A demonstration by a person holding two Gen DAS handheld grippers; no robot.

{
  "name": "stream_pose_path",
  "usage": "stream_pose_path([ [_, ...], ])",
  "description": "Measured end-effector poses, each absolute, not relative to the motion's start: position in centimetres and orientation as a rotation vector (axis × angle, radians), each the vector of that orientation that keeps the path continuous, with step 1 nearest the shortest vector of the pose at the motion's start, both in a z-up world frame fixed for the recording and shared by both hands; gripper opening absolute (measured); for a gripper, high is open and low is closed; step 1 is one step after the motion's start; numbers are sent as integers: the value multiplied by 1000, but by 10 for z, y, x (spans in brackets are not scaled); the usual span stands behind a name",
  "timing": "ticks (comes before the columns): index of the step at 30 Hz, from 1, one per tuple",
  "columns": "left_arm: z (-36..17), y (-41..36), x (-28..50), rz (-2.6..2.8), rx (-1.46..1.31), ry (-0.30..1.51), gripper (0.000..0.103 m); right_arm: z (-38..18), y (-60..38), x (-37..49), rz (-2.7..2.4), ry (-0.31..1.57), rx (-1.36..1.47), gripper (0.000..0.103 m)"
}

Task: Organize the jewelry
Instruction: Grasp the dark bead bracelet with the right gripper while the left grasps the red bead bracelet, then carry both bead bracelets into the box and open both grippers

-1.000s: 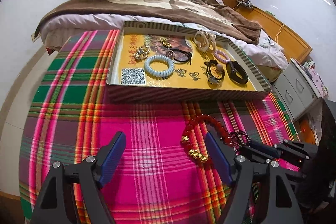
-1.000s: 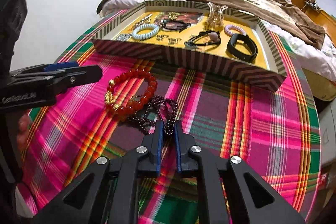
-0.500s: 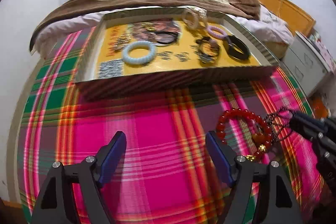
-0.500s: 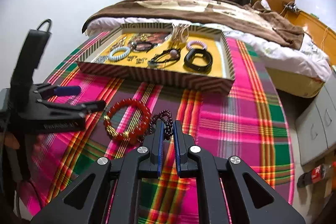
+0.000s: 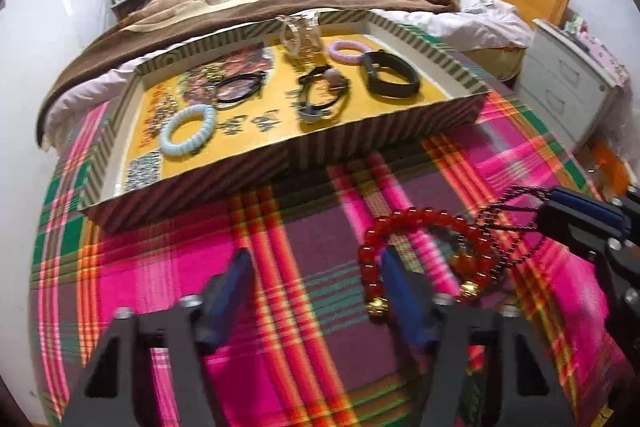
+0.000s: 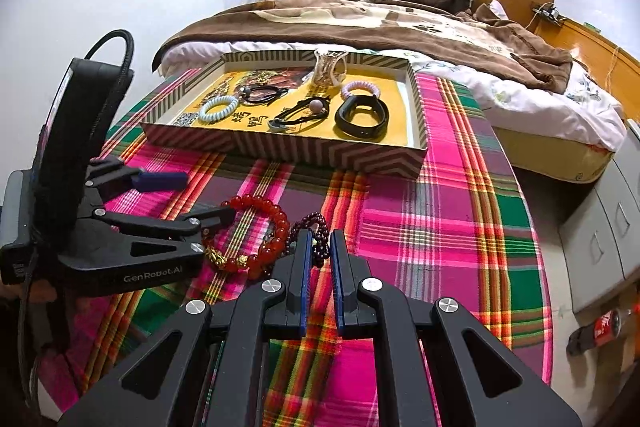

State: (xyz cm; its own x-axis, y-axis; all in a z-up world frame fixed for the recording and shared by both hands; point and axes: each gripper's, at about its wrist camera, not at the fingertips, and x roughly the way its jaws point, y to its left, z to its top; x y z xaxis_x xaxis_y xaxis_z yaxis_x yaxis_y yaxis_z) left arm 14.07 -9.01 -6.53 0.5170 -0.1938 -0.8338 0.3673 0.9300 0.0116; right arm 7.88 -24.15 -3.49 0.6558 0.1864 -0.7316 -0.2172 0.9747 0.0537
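Note:
A red bead bracelet (image 5: pixel 424 227) (image 6: pixel 256 211) with gold charms lies on the plaid cloth. A dark purple bead strand (image 5: pixel 516 223) (image 6: pixel 316 231) tangles with it. My right gripper (image 6: pixel 319 247) is shut on the purple strand and lifts it; it shows at the right of the left wrist view (image 5: pixel 540 211). My left gripper (image 5: pixel 314 275) is open, its right finger (image 5: pixel 400 283) at the red bracelet's edge; in the right wrist view (image 6: pixel 200 199) its lower finger touches the bracelet. The striped tray (image 5: pixel 360 143) (image 6: pixel 280 147) beyond holds several bracelets and bands.
The tray holds a light blue bracelet (image 5: pixel 188 129), a black band (image 5: pixel 390 75), a lilac bracelet (image 5: pixel 348 49) and a clear holder (image 6: pixel 330 69). A bed with a brown blanket (image 6: pixel 360 19) lies behind. A grey drawer unit (image 6: pixel 604 227) stands right.
My left gripper has swung right and closer to the red bracelet. My right gripper has risen and pulled back, lifting the purple strand partly off the cloth.

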Motion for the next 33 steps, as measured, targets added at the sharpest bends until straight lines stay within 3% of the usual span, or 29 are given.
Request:
stream_pose_path([
  [1, -64, -91, 140, -344, 202, 968, 40, -35, -242, 78, 228, 823, -38, 9],
  [2, -63, -93, 139, -355, 212, 962, 19, -34, -243, 78, 226, 820, -37, 9],
  [3, -63, -95, 138, -355, 220, 960, 10, -34, -243, 78, 224, 818, -37, 9],
  [9, -54, -83, 136, -383, 137, 952, 9, -25, -250, 78, 198, 791, -40, 9],
  [22, 29, -47, 150, -432, 5, 780, 9, 18, -241, 95, 221, 675, -39, 9],
  [33, 54, -26, 198, -422, -36, 736, 10, 40, -221, 162, 320, 640, 51, 9],
])
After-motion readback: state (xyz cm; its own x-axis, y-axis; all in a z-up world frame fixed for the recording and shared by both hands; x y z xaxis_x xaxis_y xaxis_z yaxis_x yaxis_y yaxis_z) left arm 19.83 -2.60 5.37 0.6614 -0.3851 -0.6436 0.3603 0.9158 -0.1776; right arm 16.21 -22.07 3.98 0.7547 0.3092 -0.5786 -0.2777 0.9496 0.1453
